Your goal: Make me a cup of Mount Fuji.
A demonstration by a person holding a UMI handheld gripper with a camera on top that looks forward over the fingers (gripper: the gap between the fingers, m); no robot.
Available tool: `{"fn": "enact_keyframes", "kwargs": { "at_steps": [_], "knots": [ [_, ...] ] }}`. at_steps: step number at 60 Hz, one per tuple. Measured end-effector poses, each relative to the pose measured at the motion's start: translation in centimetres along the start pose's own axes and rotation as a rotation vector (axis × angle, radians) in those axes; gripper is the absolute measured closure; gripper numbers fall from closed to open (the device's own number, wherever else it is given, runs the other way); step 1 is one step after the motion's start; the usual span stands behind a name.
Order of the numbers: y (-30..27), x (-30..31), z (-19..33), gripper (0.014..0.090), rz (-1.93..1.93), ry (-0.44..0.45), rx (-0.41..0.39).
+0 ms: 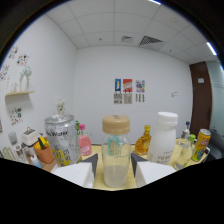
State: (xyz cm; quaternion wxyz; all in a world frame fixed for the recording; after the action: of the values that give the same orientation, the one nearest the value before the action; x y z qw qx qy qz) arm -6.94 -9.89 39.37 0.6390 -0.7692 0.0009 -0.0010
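On the left, a silver can (62, 141) labelled "Water" is standing on the tabletop (120, 184), with an orange cup (44, 153) of small items beside it and a pink-capped bottle (84, 141) just behind. At centre, a clear glass bottle (115, 152) with a tan lid is being framed by the fingers (114, 163): the dark tips are sitting apart, one at each side of its body. Whether the tips are touching the glass cannot be told. The bottle appears to be resting on the tabletop. To the right, an amber bottle (143, 141) is standing further back, then a tall white jar (164, 138), then a yellow can (201, 145). Posters (129, 91) are hanging on the far wall.
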Motion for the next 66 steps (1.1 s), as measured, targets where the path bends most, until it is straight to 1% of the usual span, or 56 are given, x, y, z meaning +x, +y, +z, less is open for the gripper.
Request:
{"fn": "enact_keyframes", "kwargs": {
  "at_steps": [5,9,15,20,33,39,44,53,56,59,66],
  "knots": [
    [0.4,0.2,0.6,0.0609,0.002,0.017,-0.008],
    [0.4,0.2,0.6,0.0612,0.002,0.016,-0.005],
    [0.5,-0.3,0.3,0.0627,0.021,-0.011,-0.015],
    [-0.1,-0.3,-0.6,0.0632,0.018,-0.012,0.0],
    [-2.9,-1.0,-5.8,0.0638,-0.016,-0.037,0.082],
    [-1.7,-1.0,-8.2,0.064,0.001,-0.045,0.094],
    [1.6,-0.9,-9.6,0.0642,0.004,-0.046,0.084],
    [10.8,-1.8,-10.3,0.064,0.042,-0.063,-0.008],
    [13.7,-1.8,-10.3,0.0641,0.052,-0.053,-0.024],
    [16.9,-2.0,-10.1,0.064,0.065,-0.048,-0.056],
    [22.4,-1.9,-9.7,0.064,0.139,-0.039,-0.078]
  ]
}}
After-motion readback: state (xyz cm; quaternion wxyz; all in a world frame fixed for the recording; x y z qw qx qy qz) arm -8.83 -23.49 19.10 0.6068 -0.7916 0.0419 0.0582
